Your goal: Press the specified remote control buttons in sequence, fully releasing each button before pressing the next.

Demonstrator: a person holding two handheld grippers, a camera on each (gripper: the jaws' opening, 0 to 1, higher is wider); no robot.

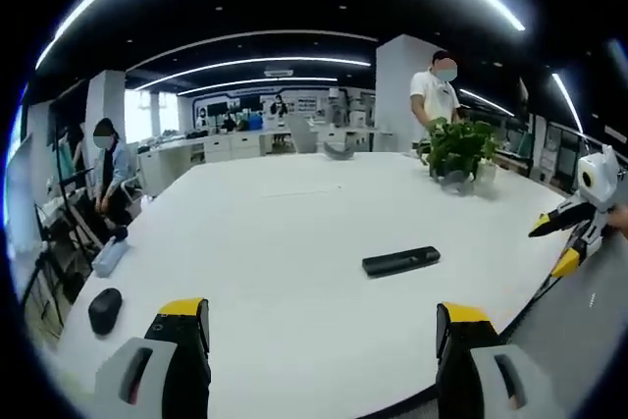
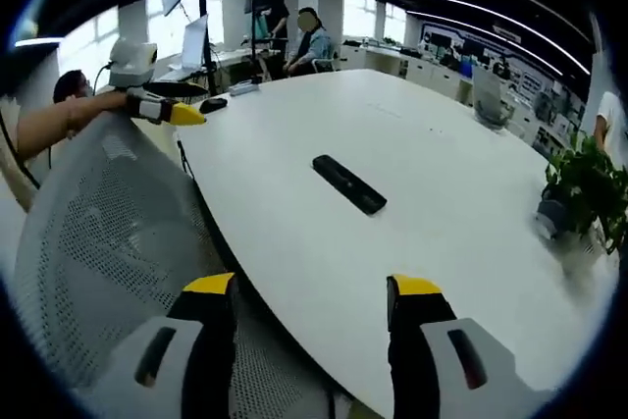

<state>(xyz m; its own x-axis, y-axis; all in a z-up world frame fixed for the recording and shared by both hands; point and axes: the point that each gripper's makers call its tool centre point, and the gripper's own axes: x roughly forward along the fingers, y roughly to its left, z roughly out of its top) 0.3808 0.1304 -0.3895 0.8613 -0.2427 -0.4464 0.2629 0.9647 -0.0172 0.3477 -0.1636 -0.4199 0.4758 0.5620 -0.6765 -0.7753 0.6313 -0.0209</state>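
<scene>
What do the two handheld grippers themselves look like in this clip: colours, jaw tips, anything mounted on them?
Both match: the left gripper and right gripper have black jaws capped with yellow tips, rising from pale grey bodies with dark slots. Seen from across the white table, each also carries a white housing above its jaws. No cables or markings are legible. The arm holding the left gripper is bare, with no sleeve visible.

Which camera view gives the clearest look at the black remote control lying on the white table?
The right gripper view: the remote control lies larger and near centre on the white table. The left gripper view shows it smaller, lying flatter across the picture.
</scene>
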